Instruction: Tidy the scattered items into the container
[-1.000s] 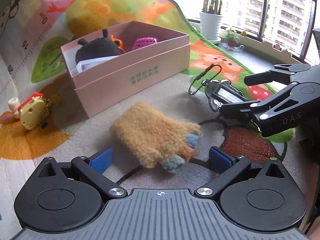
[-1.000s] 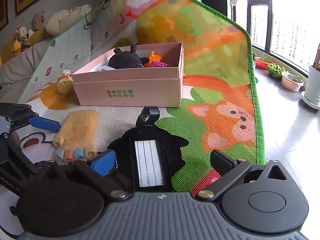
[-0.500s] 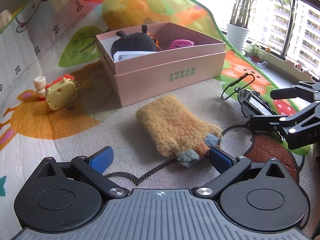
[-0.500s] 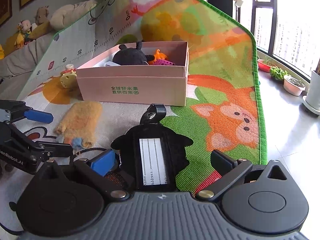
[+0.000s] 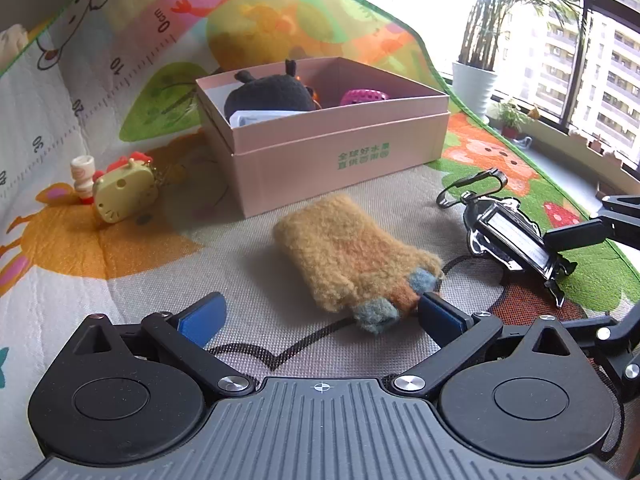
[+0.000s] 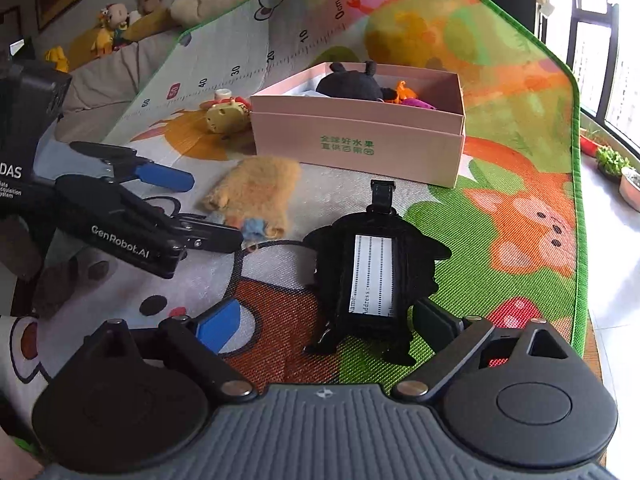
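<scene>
1. A black luggage tag point(image 6: 374, 276) is seen flat on the play mat point(image 6: 500, 168), long axis running away from the right camera, strap loop pointing toward the pink box point(image 6: 360, 148).
2. The right gripper point(image 6: 328, 320) is closing, its near end between the pads, not yet pinched.
3. The left gripper point(image 5: 320, 314) is spread beside a furry paw mitt point(image 5: 352, 256), claws toward it.
</scene>
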`<control>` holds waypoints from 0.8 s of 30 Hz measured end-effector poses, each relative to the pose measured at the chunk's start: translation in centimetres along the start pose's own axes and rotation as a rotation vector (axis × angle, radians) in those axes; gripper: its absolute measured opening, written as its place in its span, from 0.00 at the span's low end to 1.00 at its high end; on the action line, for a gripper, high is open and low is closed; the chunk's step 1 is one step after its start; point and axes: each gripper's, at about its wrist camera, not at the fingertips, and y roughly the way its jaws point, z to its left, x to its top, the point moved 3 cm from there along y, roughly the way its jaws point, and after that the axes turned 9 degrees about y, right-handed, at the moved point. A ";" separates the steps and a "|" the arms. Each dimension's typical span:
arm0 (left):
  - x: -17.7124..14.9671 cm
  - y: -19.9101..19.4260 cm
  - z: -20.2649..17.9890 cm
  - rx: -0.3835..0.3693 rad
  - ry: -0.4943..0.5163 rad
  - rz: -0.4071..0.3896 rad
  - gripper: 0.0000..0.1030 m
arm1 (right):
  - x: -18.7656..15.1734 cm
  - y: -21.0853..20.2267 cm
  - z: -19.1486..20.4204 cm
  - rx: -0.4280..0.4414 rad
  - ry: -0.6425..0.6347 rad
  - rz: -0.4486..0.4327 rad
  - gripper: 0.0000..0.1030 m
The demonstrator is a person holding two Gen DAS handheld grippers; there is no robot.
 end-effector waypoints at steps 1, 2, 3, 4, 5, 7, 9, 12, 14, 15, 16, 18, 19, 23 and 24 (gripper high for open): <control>0.0 0.0 0.0 0.000 0.000 0.000 1.00 | -0.1 -0.1 0.0 -0.006 -0.005 0.000 0.92; 0.0 0.0 0.0 0.000 0.000 0.000 1.00 | -0.1 -0.1 -0.1 -0.015 -0.008 0.000 0.92; 0.0 0.0 0.0 0.000 0.000 0.000 1.00 | -0.1 -0.2 -0.3 -0.027 -0.008 0.000 0.92; 0.0 0.0 0.0 0.000 0.000 0.000 1.00 | -0.1 -0.2 -0.6 -0.041 -0.005 -0.001 0.92; 0.0 0.0 0.0 0.000 0.000 0.000 1.00 | -0.1 -0.3 -1.0 -0.058 0.000 -0.001 0.94; 0.0 0.0 0.0 -0.001 0.000 0.000 1.00 | -0.2 -0.5 -1.7 -0.092 0.006 -0.009 0.96; 0.0 0.0 0.0 0.000 0.000 0.000 1.00 | -0.2 -0.7 -2.3 -0.130 0.007 -0.020 0.97; 0.0 0.0 0.0 0.000 0.000 0.000 1.00 | -0.1 -0.8 -2.9 -0.160 0.012 -0.030 0.98; 0.0 0.0 0.0 -0.001 0.000 0.000 1.00 | -0.1 -0.9 -3.1 -0.172 0.008 -0.037 0.98; 0.0 0.0 0.0 -0.001 0.000 0.000 1.00 | -0.1 -0.9 -3.2 -0.178 0.007 -0.040 0.98; 0.0 0.0 0.0 -0.001 0.000 0.000 1.00 | -0.1 -1.0 -3.3 -0.181 0.007 -0.041 0.98; 0.0 0.0 0.0 -0.001 0.000 0.000 1.00 | -0.2 -1.0 -3.6 -0.178 0.021 -0.039 0.98; 0.0 0.0 -0.1 0.000 0.000 0.000 1.00 | -0.3 -1.1 -3.7 -0.174 0.031 -0.038 0.99; 0.5 0.3 -0.3 -0.011 0.011 0.007 1.00 | -0.5 -1.1 -4.0 -0.156 0.064 -0.038 0.99; 0.7 0.4 -0.5 -0.019 0.021 0.011 1.00 | -0.6 -1.0 -4.1 -0.152 0.070 -0.039 0.99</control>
